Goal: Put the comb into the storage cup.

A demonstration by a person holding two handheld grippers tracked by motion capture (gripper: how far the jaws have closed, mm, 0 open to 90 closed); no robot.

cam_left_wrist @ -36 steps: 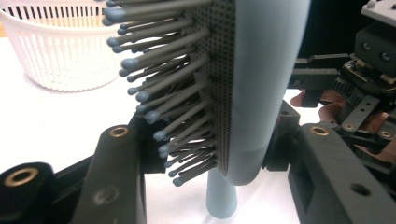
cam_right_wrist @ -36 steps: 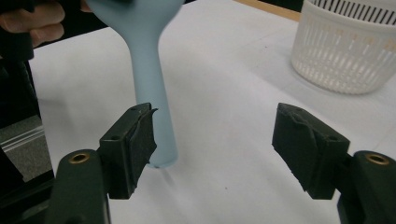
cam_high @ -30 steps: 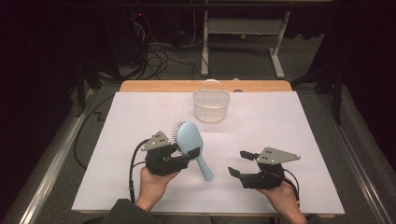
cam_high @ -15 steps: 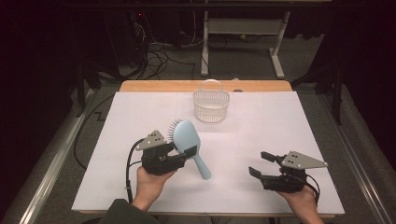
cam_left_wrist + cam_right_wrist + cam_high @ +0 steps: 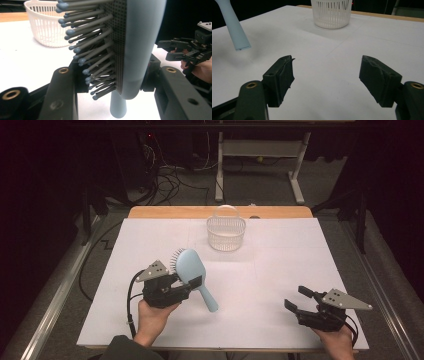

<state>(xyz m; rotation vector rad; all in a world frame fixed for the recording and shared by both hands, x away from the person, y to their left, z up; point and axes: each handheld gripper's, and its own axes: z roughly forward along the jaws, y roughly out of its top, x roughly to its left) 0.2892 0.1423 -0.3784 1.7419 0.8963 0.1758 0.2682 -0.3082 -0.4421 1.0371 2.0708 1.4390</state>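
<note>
A light blue hairbrush [image 5: 190, 266] is held above the white table by my left gripper [image 5: 192, 284], which is shut on the brush's head. The bristles [image 5: 92, 50] face left and the handle [image 5: 209, 299] slants down toward the right. In the left gripper view the brush head [image 5: 142, 45] sits between both black jaws of my left gripper [image 5: 116, 78]. My right gripper [image 5: 300, 299] hovers low near the table's front right, open and holding nothing. In the right gripper view my right gripper [image 5: 327, 75] has its jaws wide apart over bare table, with the handle tip [image 5: 235, 32] at upper left.
A white slatted basket [image 5: 226, 232] stands at the back middle of the white table sheet [image 5: 280, 265], also seen as the basket [image 5: 332, 12] ahead of the right jaws. A wooden edge [image 5: 180, 212] runs along the table's far side. Cables and a desk frame lie on the floor beyond.
My right gripper has moved to the right, away from the brush, and stays open. The left gripper with the brush has hardly moved.
</note>
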